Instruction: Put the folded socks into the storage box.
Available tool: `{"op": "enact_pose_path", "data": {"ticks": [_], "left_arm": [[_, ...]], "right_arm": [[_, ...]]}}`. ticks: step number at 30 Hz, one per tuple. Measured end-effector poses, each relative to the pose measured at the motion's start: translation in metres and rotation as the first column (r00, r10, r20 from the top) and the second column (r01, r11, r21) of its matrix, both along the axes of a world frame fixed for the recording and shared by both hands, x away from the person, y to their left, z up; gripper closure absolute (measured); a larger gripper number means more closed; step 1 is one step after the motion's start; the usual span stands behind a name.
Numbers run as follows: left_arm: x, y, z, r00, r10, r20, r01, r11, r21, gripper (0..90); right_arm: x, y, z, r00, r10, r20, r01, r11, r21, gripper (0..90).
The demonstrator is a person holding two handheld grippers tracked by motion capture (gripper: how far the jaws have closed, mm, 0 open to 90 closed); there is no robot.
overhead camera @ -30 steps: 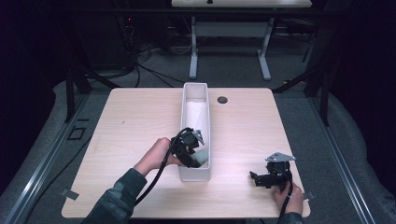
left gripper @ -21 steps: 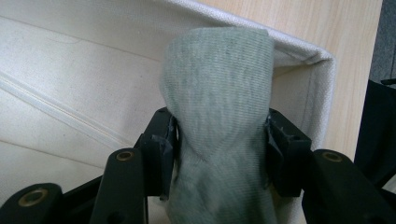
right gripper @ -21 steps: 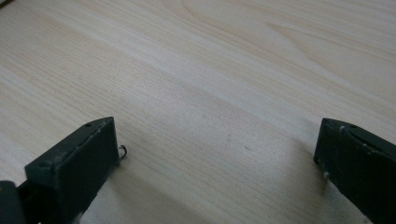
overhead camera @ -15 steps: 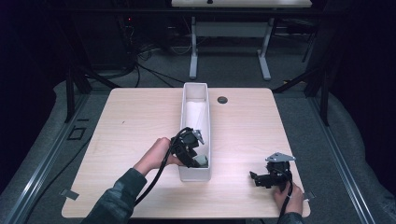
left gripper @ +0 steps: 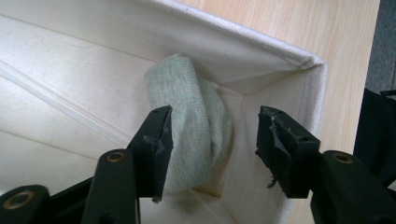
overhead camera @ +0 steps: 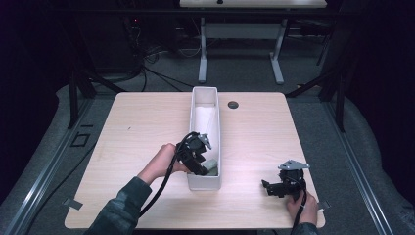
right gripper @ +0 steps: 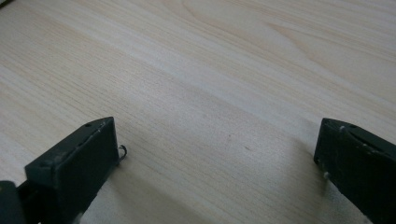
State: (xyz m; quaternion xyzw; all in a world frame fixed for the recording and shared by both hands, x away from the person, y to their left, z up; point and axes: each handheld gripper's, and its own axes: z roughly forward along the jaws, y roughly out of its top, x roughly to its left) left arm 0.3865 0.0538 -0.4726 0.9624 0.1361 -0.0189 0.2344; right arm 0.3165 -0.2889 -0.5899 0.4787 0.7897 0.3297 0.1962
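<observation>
Meanwhile, little is being changed from above: the left gripper (overhead camera: 204, 168) is still being held inside the near end of the white bin (overhead camera: 196, 105), the right gripper (overhead camera: 268, 186) spread over the pale wooden surface (overhead camera: 137, 127), dark room behind. Between the left gripper's spread jaws, a grey-green cloth (left gripper: 196, 116) is being seen unpinched in the bin's corner. Wood grain is being framed by the right gripper's jaws.

bin (overhead camera: 195, 105) far half: open | near corner: rolled cloth (left gripper: 196, 116) fills it, walls tight both sides | tabletop (overhead camera: 142, 122) flanking bin: bare, free passage
</observation>
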Motion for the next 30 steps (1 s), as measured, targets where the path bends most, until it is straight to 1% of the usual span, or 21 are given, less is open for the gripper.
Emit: {"op": "enact_pose_path", "data": {"ticks": [2, 5, 9, 10, 11, 16, 18, 19, 20, 22, 25, 28, 30], "left_arm": [[-0.002, 0.001, 0.002, 0.9999, 0.012, 0.003, -0.012, 0.9998, -0.017, 42.8], [-0.003, 0.004, 0.007, 0.9996, 0.022, 0.015, -0.021, 0.9993, -0.031, 38.9], [-0.006, 0.009, 0.014, 0.9983, 0.036, 0.045, -0.034, 0.9982, -0.049, 34.4], [-0.006, 0.009, 0.014, 0.9983, 0.036, 0.045, -0.034, 0.9982, -0.049, 33.1], [-0.007, 0.013, 0.017, 0.9971, 0.049, 0.059, -0.045, 0.9968, -0.066, 31.9], [-0.010, 0.023, 0.023, 0.9929, 0.086, 0.082, -0.079, 0.9927, -0.092, 24.1], [-0.011, 0.025, 0.025, 0.9921, 0.090, 0.088, -0.081, 0.9921, -0.095, 20.2], [-0.011, 0.027, 0.026, 0.9912, 0.096, 0.091, -0.087, 0.9908, -0.103, 18.4], [-0.014, 0.030, 0.030, 0.9882, 0.108, 0.109, -0.095, 0.9887, -0.116, 17.0], [-0.017, 0.034, 0.034, 0.9853, 0.119, 0.123, -0.102, 0.9853, -0.137, 15.2], [-0.021, 0.039, 0.038, 0.9801, 0.131, 0.149, -0.110, 0.9836, -0.143, 14.1], [-0.025, 0.045, 0.042, 0.9771, 0.141, 0.159, -0.115, 0.9802, -0.161, 12.5], [-0.028, 0.050, 0.044, 0.9731, 0.152, 0.174, -0.122, 0.9779, -0.170, 10.8]], "right_arm": [[0.000, 0.000, 0.000, 1.0000, 0.000, 0.000, 0.000, 1.000, 0.000, 0.0], [0.000, 0.000, 0.000, 1.0000, 0.000, 0.000, 0.000, 1.000, 0.001, 0.0], [0.000, 0.000, 0.000, 1.0000, 0.001, 0.000, -0.001, 1.000, 0.000, 0.0], [0.000, 0.000, 0.000, 1.0000, 0.001, 0.000, -0.001, 1.000, 0.000, 0.0], [0.000, 0.000, 0.000, 1.0000, 0.001, 0.000, -0.001, 1.000, 0.000, 0.0], [0.000, 0.000, 0.000, 1.0000, 0.001, 0.000, -0.001, 1.000, 0.000, 0.0], [0.000, 0.000, 0.000, 1.0000, 0.001, 0.000, -0.001, 1.000, 0.000, 0.0], [0.000, 0.000, 0.000, 1.0000, 0.001, 0.000, -0.001, 1.000, 0.000, 0.0], [0.000, 0.000, 0.000, 1.0000, 0.001, 0.000, -0.001, 1.000, 0.000, 0.0], [0.000, 0.000, 0.000, 1.0000, 0.001, 0.000, -0.001, 1.000, 0.000, 0.0], [0.000, 0.000, 0.000, 1.0000, 0.001, 0.001, -0.001, 1.000, 0.002, 0.0], [0.000, 0.000, 0.000, 1.0000, 0.000, 0.002, 0.000, 1.000, 0.000, 0.0], [0.000, 0.000, 0.000, 1.0000, 0.002, 0.000, -0.002, 1.000, 0.000, 0.0]]}}
